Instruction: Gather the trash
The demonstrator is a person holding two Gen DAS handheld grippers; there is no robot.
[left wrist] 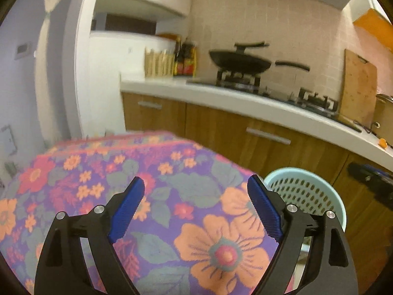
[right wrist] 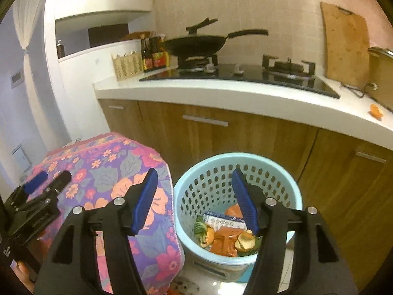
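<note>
A pale blue perforated trash basket stands on the floor below the counter; inside lie orange peel, a white and blue box, orange wrappers and green scraps. My right gripper hovers above the basket, open, with nothing between its blue pads. My left gripper is open over a floral cloth, its jaws wide and empty; it also shows at the left edge of the right wrist view as the left gripper. The basket rim peeks out behind the left gripper's right finger. A scrap of orange peel lies on the counter.
A white counter over wooden cabinets carries a black hob with a wok, sauce bottles, a woven holder, a wooden chopping board and a metal pot. The floral-covered surface sits left of the basket.
</note>
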